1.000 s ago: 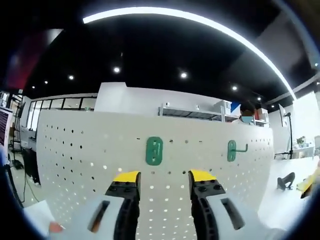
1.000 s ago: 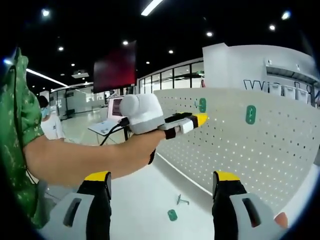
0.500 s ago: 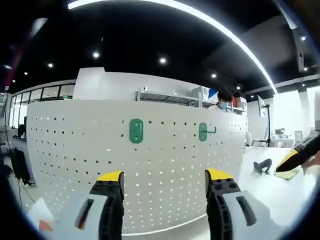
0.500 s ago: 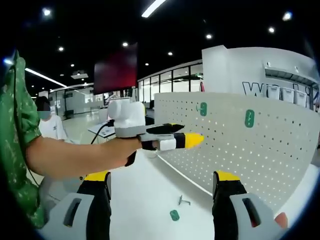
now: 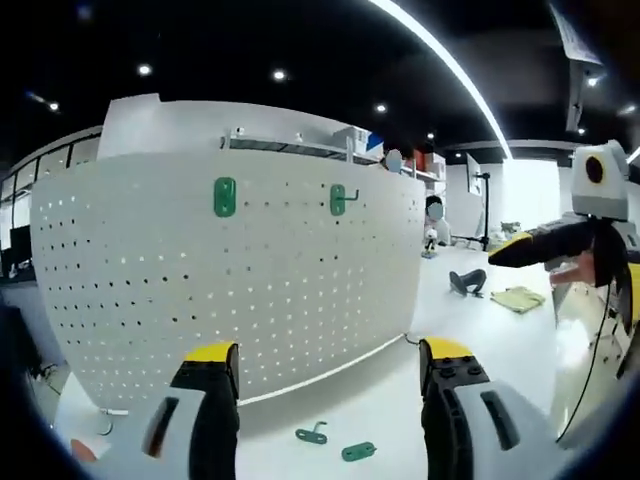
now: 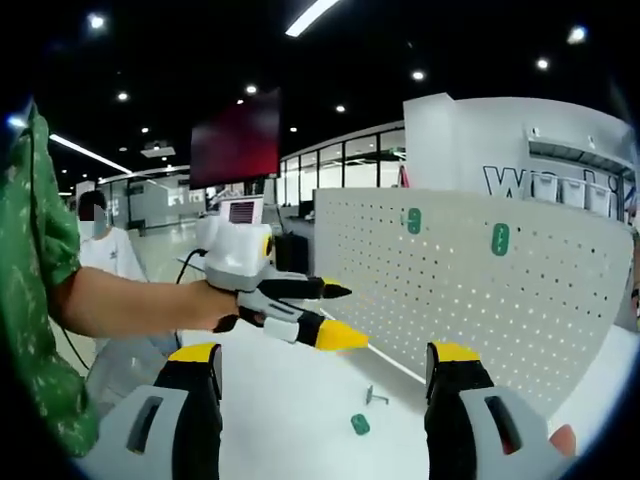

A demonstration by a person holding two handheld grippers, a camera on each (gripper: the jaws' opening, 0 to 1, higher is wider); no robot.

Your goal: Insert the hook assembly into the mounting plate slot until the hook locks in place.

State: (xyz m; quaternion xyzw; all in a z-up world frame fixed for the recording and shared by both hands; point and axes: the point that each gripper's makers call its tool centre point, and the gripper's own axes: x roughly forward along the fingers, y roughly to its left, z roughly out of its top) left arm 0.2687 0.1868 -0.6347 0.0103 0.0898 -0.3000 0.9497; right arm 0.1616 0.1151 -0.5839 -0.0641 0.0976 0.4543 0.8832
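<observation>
A white pegboard (image 5: 230, 290) stands upright on the white table (image 5: 400, 400). Two green mounting plates are fixed on it, a bare one (image 5: 225, 196) and one carrying a hook (image 5: 340, 199). Loose on the table in front lie a green hook piece (image 5: 312, 434) and a small green plate (image 5: 357, 452); the right gripper view shows them as hook piece (image 6: 375, 397) and plate (image 6: 360, 424). My left gripper (image 5: 327, 365) is open and holds nothing, above and behind the loose parts; it also appears as the left gripper (image 6: 335, 315), tilted down. My right gripper (image 6: 325, 365) is open and holds nothing.
The pegboard (image 6: 480, 290) runs along the right of the right gripper view. The right gripper (image 5: 545, 245) hangs at the board's right end. A yellow cloth (image 5: 518, 298) and a dark object (image 5: 465, 282) lie on the table beyond. A person (image 6: 95, 250) stands behind.
The left gripper has drawn back from the pegboard, lowered and tipped its jaws down toward the table. The loose hook piece and plate have come into its view. The right gripper has stayed still.
</observation>
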